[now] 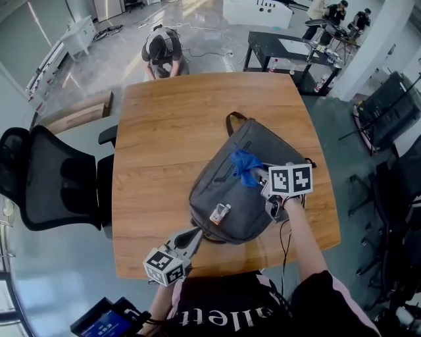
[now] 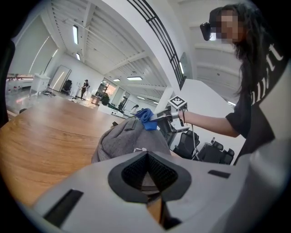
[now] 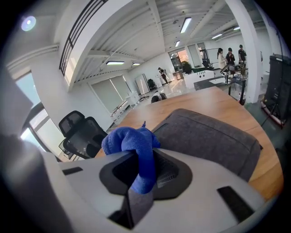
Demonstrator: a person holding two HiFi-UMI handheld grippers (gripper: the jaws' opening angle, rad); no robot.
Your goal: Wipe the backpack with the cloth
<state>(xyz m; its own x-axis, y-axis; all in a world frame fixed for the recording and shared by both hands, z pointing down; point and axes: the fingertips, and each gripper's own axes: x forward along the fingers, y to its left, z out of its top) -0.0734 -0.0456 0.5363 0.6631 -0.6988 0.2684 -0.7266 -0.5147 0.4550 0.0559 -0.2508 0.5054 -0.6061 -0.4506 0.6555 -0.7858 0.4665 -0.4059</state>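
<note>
On the wooden table [image 1: 164, 131], the left gripper [image 1: 195, 235] has its jaws pressed together on the near edge of the grey backpack [image 1: 243, 191]. The right gripper [image 1: 258, 175] pinches a bunched blue cloth [image 1: 245, 164] against the backpack's top.

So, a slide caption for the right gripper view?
Right gripper clamps a blue cloth over the grey backpack on a wooden table.

- It was an open-plan office or lab hall with a glossy grey floor [image 1: 118, 46].
- A black mesh swivel chair [image 1: 46, 178] stood beside a wide wooden table [image 1: 164, 131].
- People [image 1: 335, 13] worked behind a black metal workbench [image 1: 283, 49].
- Long ceiling strip lights [image 3: 184, 25] ran overhead.
</note>
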